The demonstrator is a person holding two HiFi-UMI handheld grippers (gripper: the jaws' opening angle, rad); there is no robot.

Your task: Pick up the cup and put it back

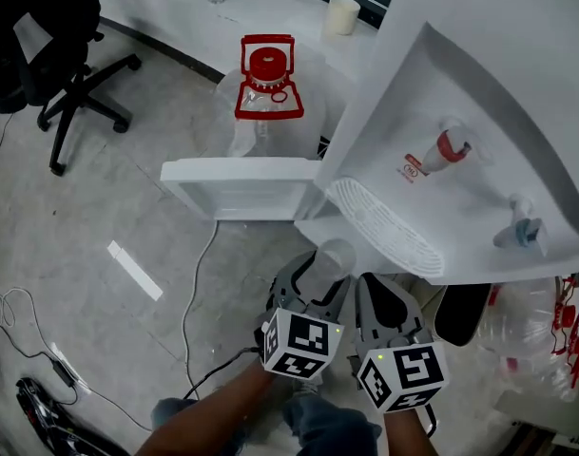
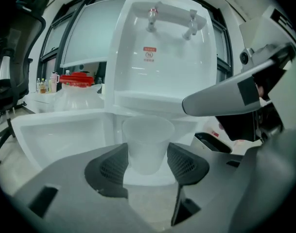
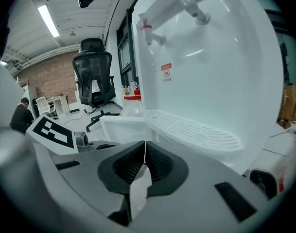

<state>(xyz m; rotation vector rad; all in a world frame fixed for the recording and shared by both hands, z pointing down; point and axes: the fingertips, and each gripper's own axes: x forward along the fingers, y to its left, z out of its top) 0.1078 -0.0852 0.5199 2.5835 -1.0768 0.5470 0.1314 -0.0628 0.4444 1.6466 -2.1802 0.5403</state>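
1. A translucent plastic cup (image 1: 333, 257) is held upright between the jaws of the left gripper (image 1: 319, 275). In the left gripper view the two dark ribbed pads (image 2: 113, 166) are seen pressed against opposite sides of the cup's lower half, with the jaws set wide around it.
2. The cup is carried clear of any surface, just in front of the near edge of the ribbed drip tray (image 1: 384, 226) of a white water dispenser (image 1: 479, 93), with the grey floor (image 1: 99, 207) beneath it in the head view.
3. The right gripper (image 1: 379, 288) is held just beside the left one, on its right. In the right gripper view its jaws are seen brought together, with nothing between them.
4. Above the drip tray, a red-handled tap (image 1: 441, 150) and a blue-handled tap (image 1: 522, 228) are mounted in the dispenser's recess.
5. A clear water bottle with a red cap (image 1: 267, 93) is stood on the floor left of the dispenser.
6. A black office chair (image 1: 51, 36) is placed at the far left, well apart from both grippers.
7. A white paper cup (image 1: 343, 14) is set on a white counter (image 1: 175, 8) behind the bottle.
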